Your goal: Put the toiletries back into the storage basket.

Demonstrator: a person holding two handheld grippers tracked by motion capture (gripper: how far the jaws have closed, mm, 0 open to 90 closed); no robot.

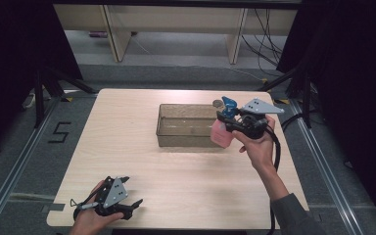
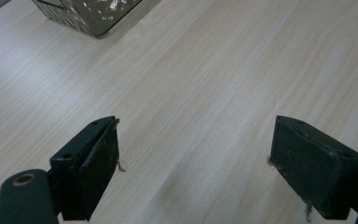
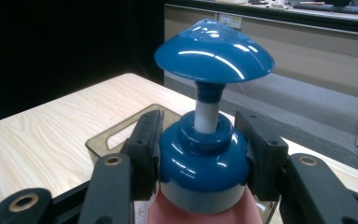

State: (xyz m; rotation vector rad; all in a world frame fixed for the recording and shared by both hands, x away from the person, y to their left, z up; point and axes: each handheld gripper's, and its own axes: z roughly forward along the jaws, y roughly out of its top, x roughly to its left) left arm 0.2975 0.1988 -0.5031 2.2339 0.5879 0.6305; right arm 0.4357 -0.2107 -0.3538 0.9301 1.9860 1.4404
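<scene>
Two grippers were in use at a light wooden table (image 1: 186,191). The right gripper (image 1: 226,120) was held up by the person's right hand (image 1: 257,144) at the right end of a clear brownish plastic bin (image 1: 169,139), which sat on the far half of the table. Its jaws were clamped on a pink pump bottle (image 1: 221,133), pressing against both sides of the bottle's blue collar (image 3: 204,163). In the right gripper view the blue pump head (image 3: 214,51) stood upright above the collar on a white stem (image 3: 207,116), and the pink body (image 3: 196,212) showed just below the jaws. In the high view the bottle hung at the bin's right-hand wall, its pink body overlapping the rim; whether it touched the bin or was clear of it could not be told. A small round grey object (image 1: 218,103) lay at the bin's far right corner, too small to identify.

The left gripper (image 1: 133,205) rested low at the near left corner of the table, held by the person's left hand (image 1: 90,220). Its jaws stood wide apart with nothing between them; in the left gripper view bare tabletop showed between the two black pads (image 2: 100,163), and a corner of the bin (image 2: 88,14) appeared well apart at the upper left. A grey floor with a mark reading "5" (image 1: 58,132) lay to the left of the table.
</scene>
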